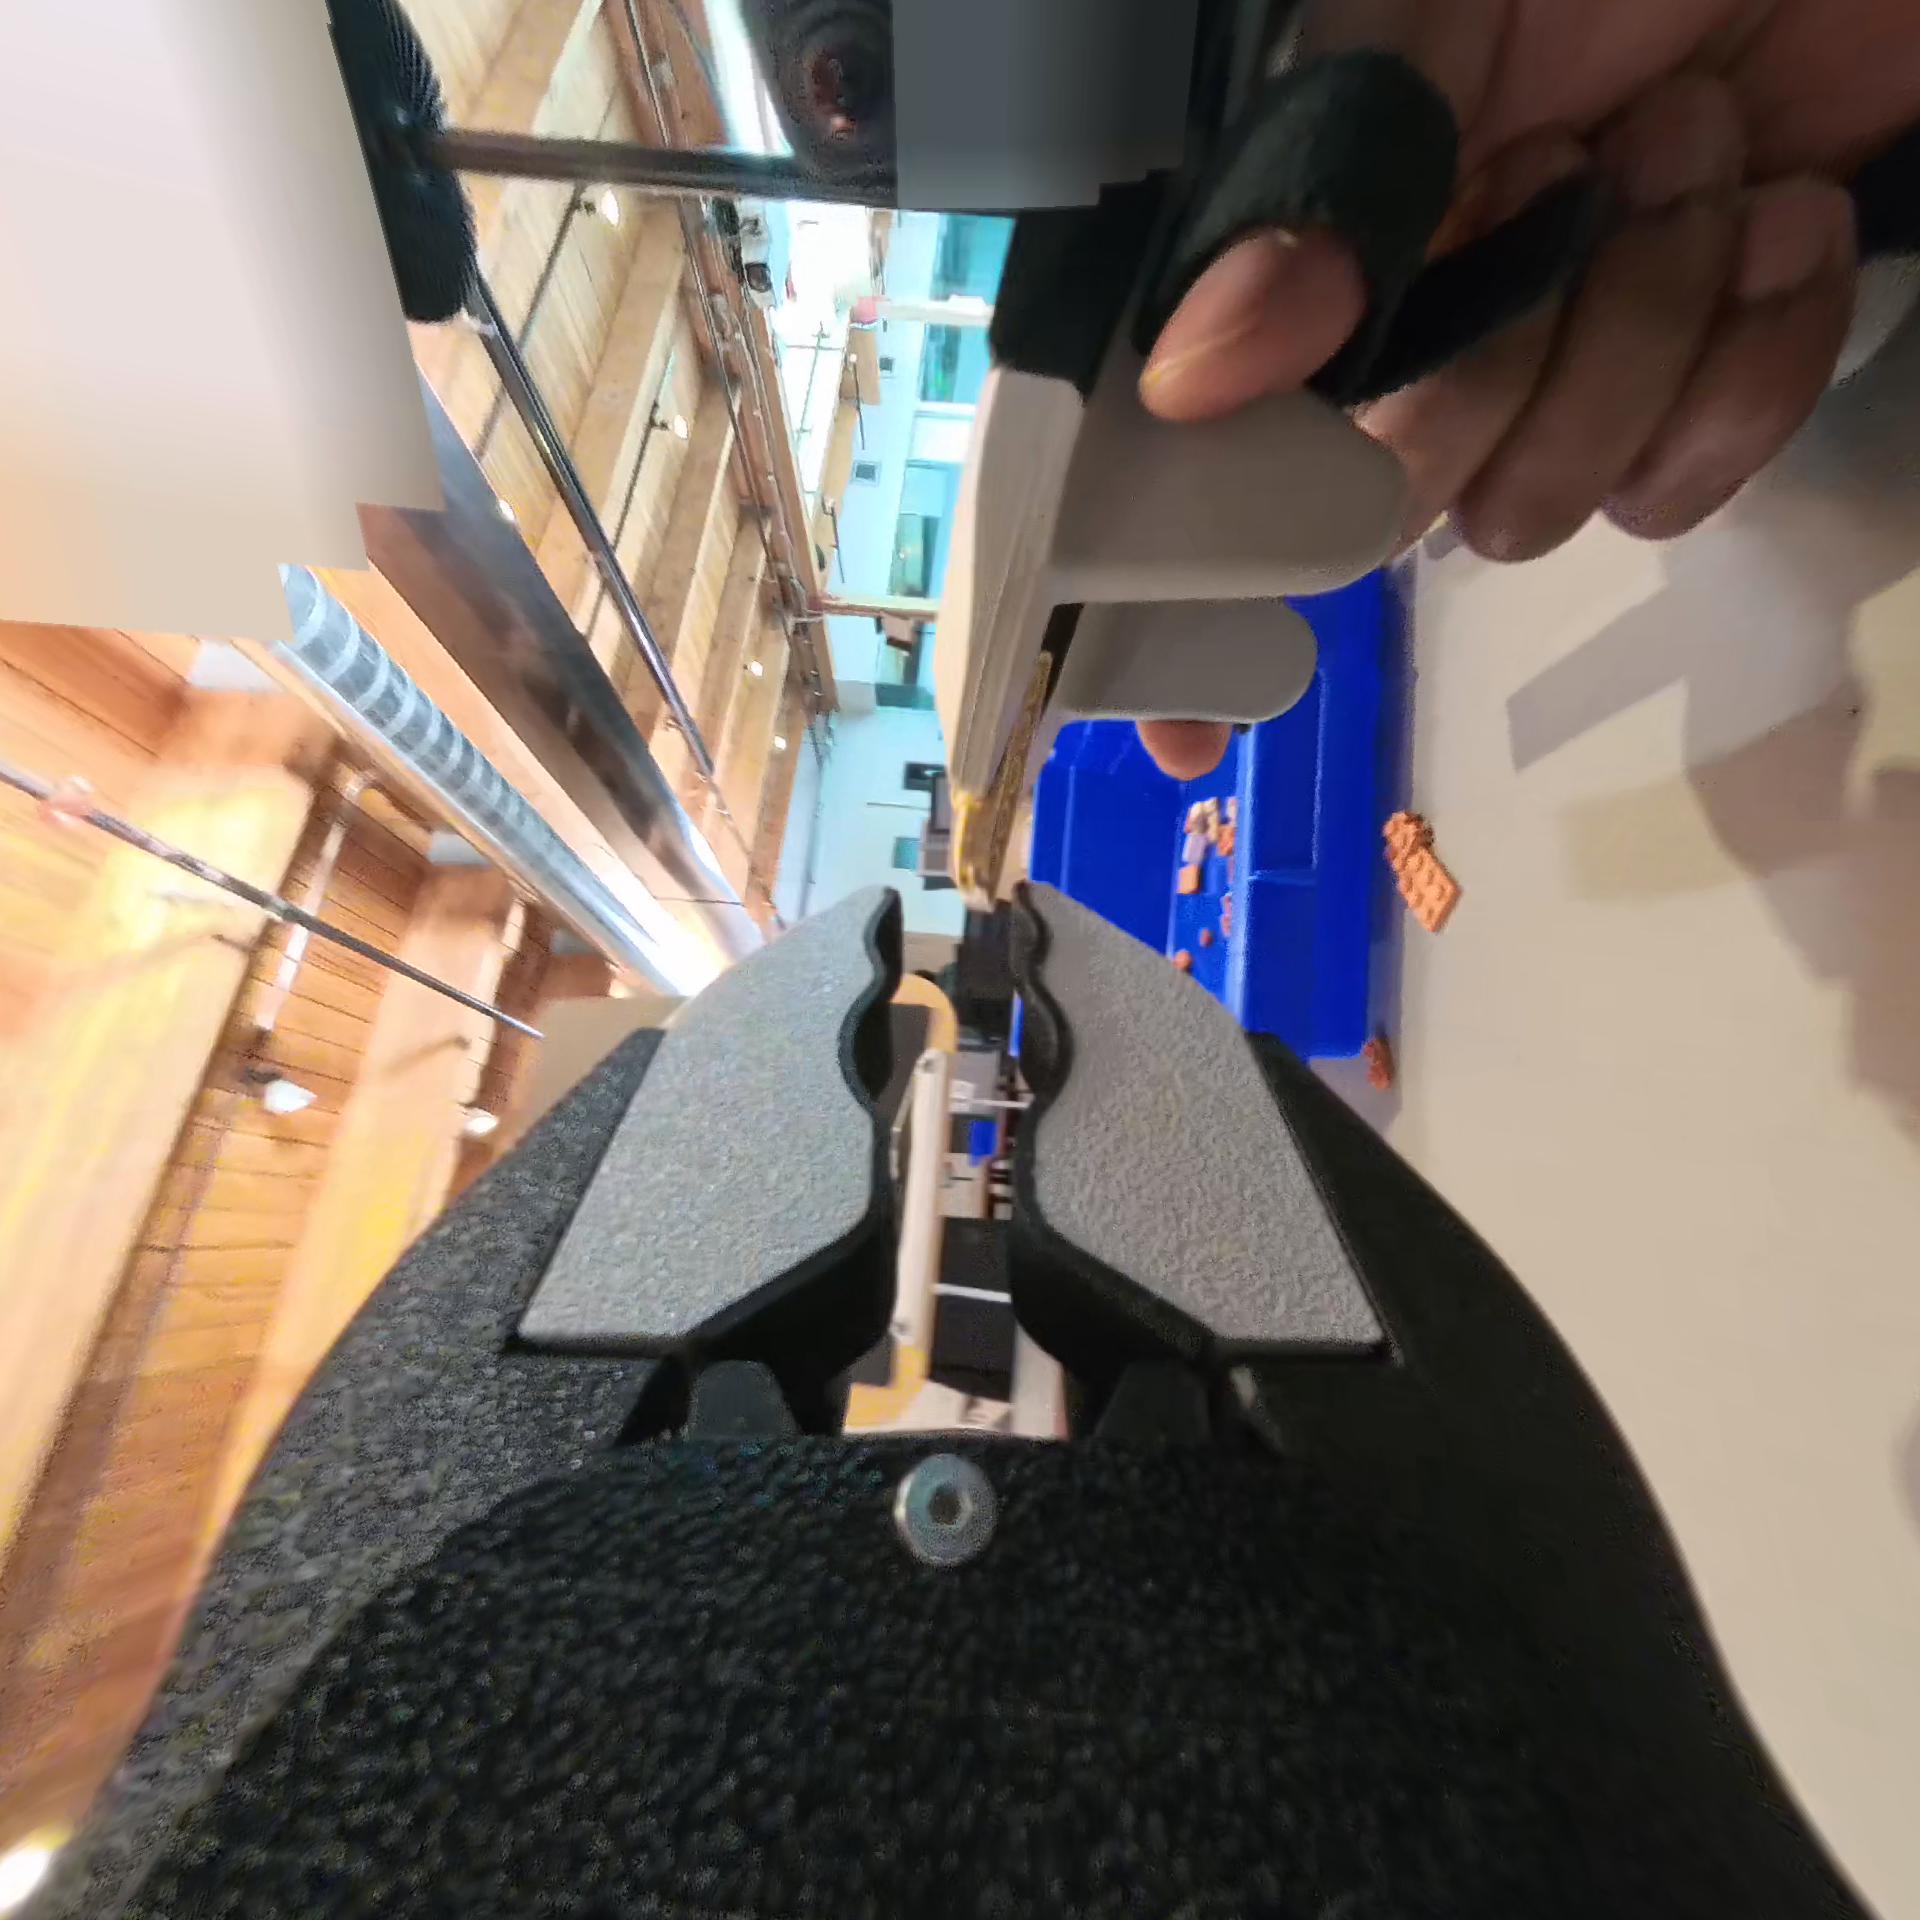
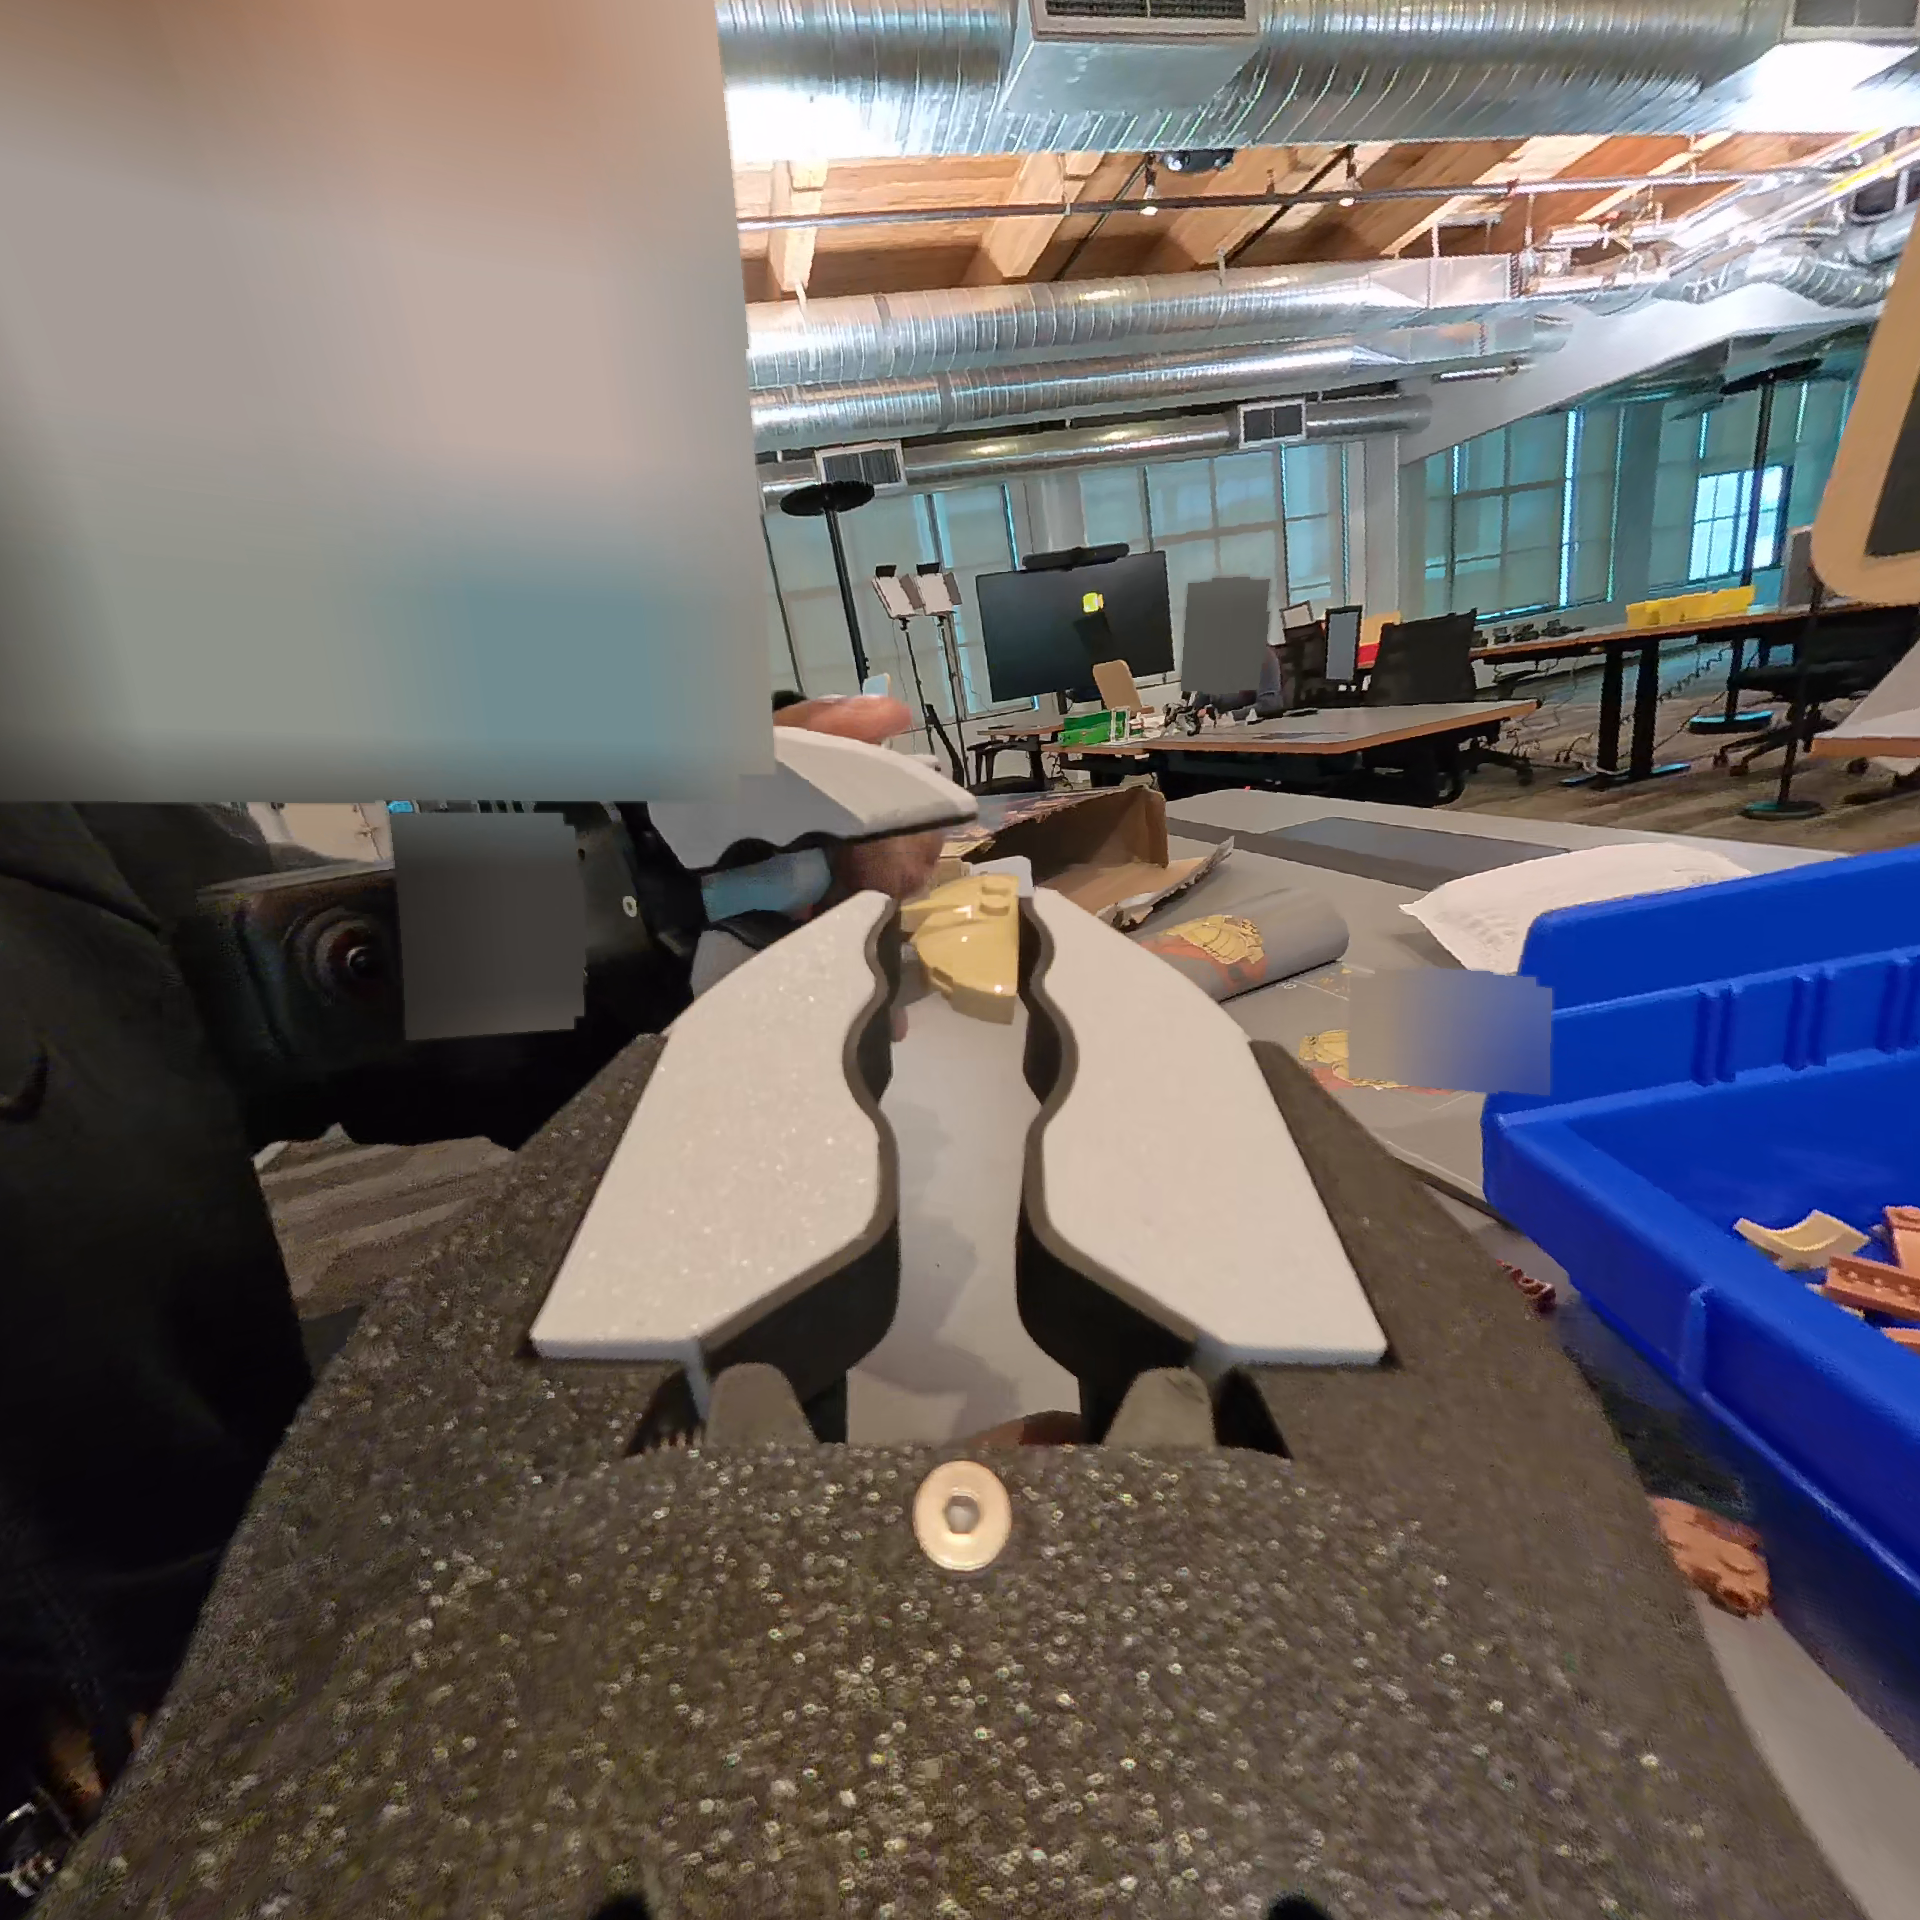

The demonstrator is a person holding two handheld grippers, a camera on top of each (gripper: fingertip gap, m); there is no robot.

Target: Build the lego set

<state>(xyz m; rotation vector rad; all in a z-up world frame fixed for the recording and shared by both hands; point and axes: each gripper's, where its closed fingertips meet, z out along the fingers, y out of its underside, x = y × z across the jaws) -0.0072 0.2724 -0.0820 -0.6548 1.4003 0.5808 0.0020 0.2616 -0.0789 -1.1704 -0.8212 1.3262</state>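
Your right gripper (image 2: 958,940) is closed on a tan lego piece (image 2: 971,951) — the tips pinch it by its two sides, up in the air over the table (image 2: 1455,842). In the left view, your left gripper (image 1: 956,914) has its tips nearly together, right by the tan piece's edge (image 1: 982,842). I cannot tell if it holds the piece or only sits next to it.

The piece is small, light and hard. It will not bend, but it is smooth, so it can slip or twist if you pinch only a corner. Hold it by the flat sides, near the middle, and push gently when you snap it on.

Count what you see: one tan piece in the gripper and one blue bin (image 2: 1704,1049) with a small pile of loose bricks (image 2: 1860,1273) — too mixed up to count. On the table by the bin lie one orange plate (image 1: 1421,868) and one small orange bit (image 1: 1379,1060)
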